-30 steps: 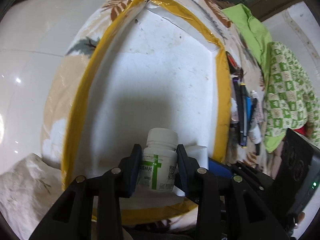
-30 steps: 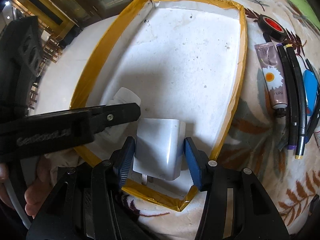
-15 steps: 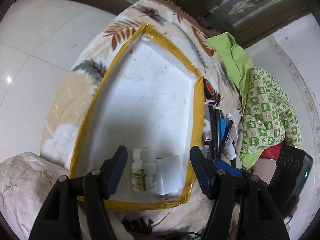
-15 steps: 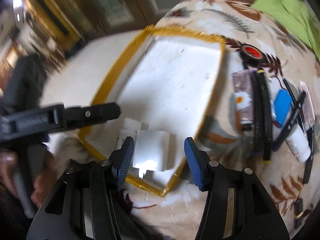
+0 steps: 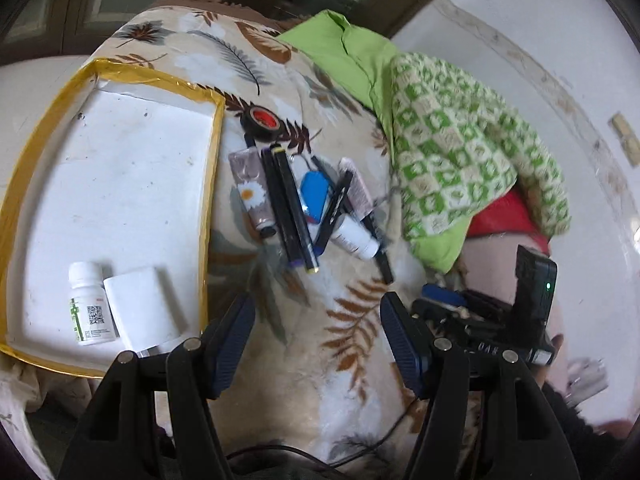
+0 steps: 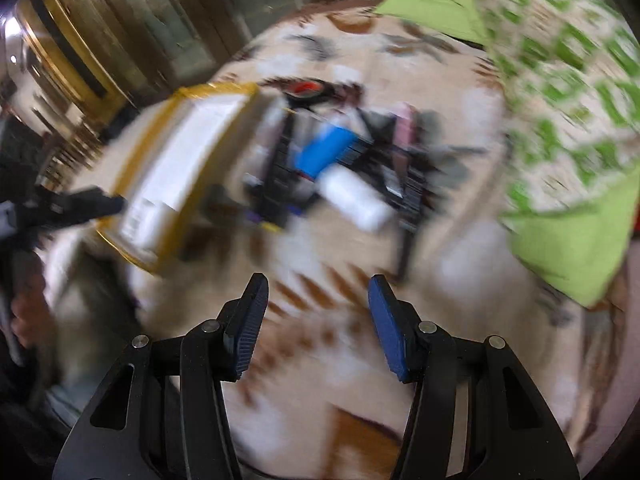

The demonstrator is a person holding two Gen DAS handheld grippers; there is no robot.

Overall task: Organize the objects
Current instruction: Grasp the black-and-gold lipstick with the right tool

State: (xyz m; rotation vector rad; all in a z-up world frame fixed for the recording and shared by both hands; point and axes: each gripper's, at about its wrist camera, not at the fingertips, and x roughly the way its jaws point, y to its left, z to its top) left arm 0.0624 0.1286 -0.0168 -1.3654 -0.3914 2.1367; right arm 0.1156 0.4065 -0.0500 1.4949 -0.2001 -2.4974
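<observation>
A white tray with a yellow taped rim (image 5: 212, 184) lies at the left on the leaf-print blanket. In its near corner a white pill bottle (image 5: 89, 308) stands beside a white charger block (image 5: 142, 312). My left gripper (image 5: 316, 340) is open and empty above the blanket, right of the tray. My right gripper (image 6: 316, 324) is open and empty; its view is blurred. A pile of loose items lies right of the tray: a daisy tube (image 5: 252, 192), black markers (image 5: 290, 208), a blue object (image 5: 314, 196), a white tube (image 5: 356, 236), a black tape roll (image 5: 262, 120).
A green cloth and a green-checked blanket (image 5: 460, 152) lie at the right, with red fabric (image 5: 504, 216) below them. The right gripper's body (image 5: 500, 320) shows at the lower right of the left wrist view. A white wall stands at the far right.
Both grippers have let go, the left of the pill bottle and the right of the charger block, leaving them in the tray. Both have pulled back and swung right toward the pile.
</observation>
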